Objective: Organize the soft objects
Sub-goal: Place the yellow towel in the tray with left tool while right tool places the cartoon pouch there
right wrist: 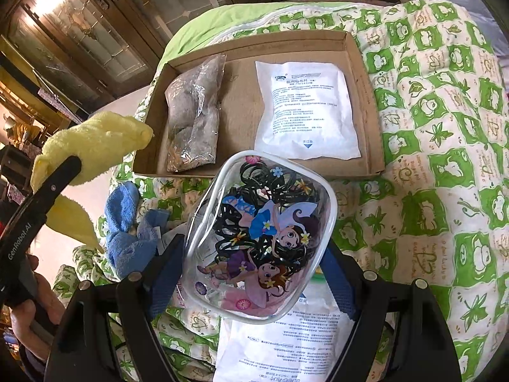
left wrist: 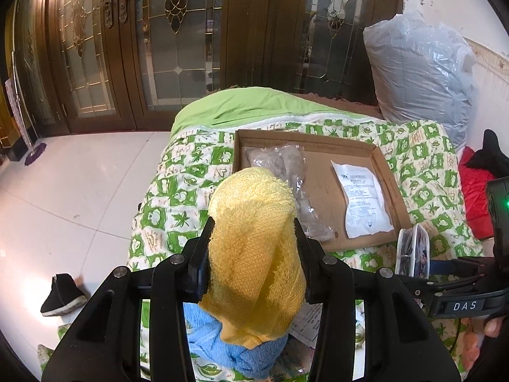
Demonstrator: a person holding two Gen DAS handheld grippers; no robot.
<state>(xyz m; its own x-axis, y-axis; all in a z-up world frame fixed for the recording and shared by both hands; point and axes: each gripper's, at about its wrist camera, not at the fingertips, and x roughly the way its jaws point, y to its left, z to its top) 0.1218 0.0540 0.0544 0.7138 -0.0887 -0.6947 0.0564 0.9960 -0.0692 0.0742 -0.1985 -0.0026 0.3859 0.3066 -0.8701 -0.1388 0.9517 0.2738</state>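
While both tools tilted down over the bed (right wrist: 445, 146), the left tool (left wrist: 253, 238) stood clamped on a yellow towel (left wrist: 251, 248), raised above a blue towel (left wrist: 229, 347) on the quilt. The right tool (right wrist: 254, 254) gripped a clear pouch (right wrist: 261, 235) just short of the box's (right wrist: 372, 102) near wall. Inside the box, a grey bag (right wrist: 194, 121) lay at left and a white packet (right wrist: 305, 108) at right, with bare cardboard between them. A hand (right wrist: 28, 312) showed at lower left.
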